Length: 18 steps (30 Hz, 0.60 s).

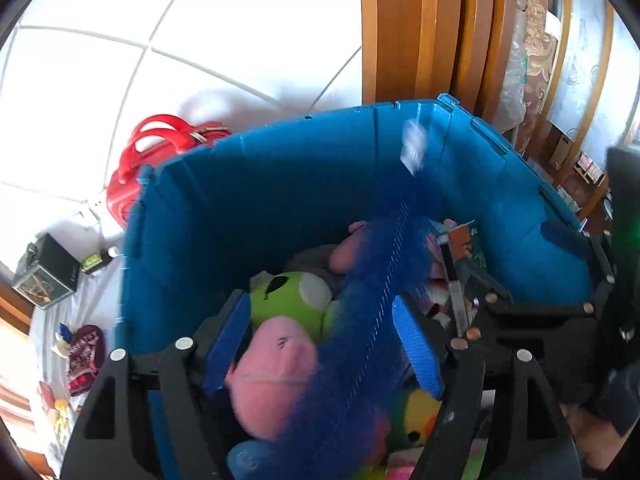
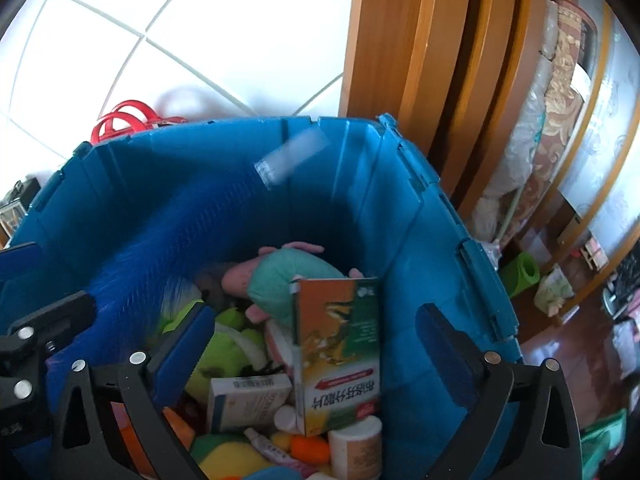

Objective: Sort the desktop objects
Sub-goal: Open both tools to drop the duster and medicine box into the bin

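Note:
A big blue plastic bin (image 1: 256,200) (image 2: 400,216) holds plush toys and boxes. My left gripper (image 1: 324,344) is open above it. A long blue bristly brush (image 1: 384,272), blurred, lies loose between its fingers, over a pink plush (image 1: 272,368) and a green plush (image 1: 292,300). The brush also shows in the right wrist view (image 2: 160,252). My right gripper (image 2: 316,356) is open and empty above an orange and green medicine box (image 2: 340,352), a white box (image 2: 248,400) and a teal plush (image 2: 288,280).
A red bag (image 1: 160,148) stands behind the bin on the white tiled floor. A black box (image 1: 48,272), a small bottle (image 1: 96,260) and small items lie on the left. A wooden door frame (image 2: 420,60) rises at the right.

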Each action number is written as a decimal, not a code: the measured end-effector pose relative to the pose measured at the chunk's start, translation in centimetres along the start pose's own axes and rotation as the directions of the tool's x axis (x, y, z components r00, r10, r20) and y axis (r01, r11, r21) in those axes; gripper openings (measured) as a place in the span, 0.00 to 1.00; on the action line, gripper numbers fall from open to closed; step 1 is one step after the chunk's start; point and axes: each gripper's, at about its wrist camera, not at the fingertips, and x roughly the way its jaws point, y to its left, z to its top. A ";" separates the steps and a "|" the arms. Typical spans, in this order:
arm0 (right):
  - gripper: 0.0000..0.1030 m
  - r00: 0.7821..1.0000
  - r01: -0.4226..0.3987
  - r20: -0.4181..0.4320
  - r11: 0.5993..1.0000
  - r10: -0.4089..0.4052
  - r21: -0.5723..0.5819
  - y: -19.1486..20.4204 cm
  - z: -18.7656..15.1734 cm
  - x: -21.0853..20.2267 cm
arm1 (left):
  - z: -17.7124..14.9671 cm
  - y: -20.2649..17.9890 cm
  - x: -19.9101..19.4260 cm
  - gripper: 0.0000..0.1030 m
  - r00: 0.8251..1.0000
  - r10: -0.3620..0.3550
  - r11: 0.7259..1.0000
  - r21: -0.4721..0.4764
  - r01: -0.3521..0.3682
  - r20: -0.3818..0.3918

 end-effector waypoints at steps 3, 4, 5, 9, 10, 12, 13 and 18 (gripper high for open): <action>0.99 1.000 -0.010 0.008 1.000 0.010 -0.008 0.3 0.1 -1.2 | -0.6 0.3 -2.0 0.71 1.000 -0.001 1.000 0.018 0.001 0.000; 0.99 1.000 -0.014 0.009 1.000 0.014 -0.008 0.4 0.2 -2.0 | -0.9 0.4 -3.0 0.71 1.000 -0.003 1.000 0.023 0.003 0.010; 0.99 1.000 -0.022 0.011 1.000 0.022 -0.007 0.5 0.1 -2.6 | -1.2 0.6 -3.9 0.71 1.000 -0.004 1.000 0.027 0.004 0.019; 0.99 0.996 -0.089 0.020 0.996 0.089 0.000 0.6 -0.3 -5.6 | -2.3 1.4 -8.9 0.71 0.995 0.010 0.999 0.030 -0.014 0.098; 0.99 0.995 -0.091 0.028 0.996 0.091 0.003 0.6 -0.5 -6.5 | -2.6 1.7 -9.9 0.71 0.993 -0.005 1.000 0.028 0.002 0.120; 0.99 0.995 -0.085 0.044 0.996 0.084 0.009 0.5 -0.8 -8.4 | -3.0 2.4 -12.1 0.71 0.985 -0.035 0.999 0.014 0.033 0.167; 0.99 0.996 -0.078 0.049 0.997 0.077 0.012 0.6 -0.9 -9.3 | -3.2 2.6 -12.9 0.71 0.981 -0.044 0.999 0.014 0.043 0.191; 0.99 0.999 -0.012 0.043 0.999 0.011 0.033 1.1 -2.5 -12.9 | -4.3 3.2 -14.7 0.71 0.969 -0.100 0.995 0.010 0.100 0.226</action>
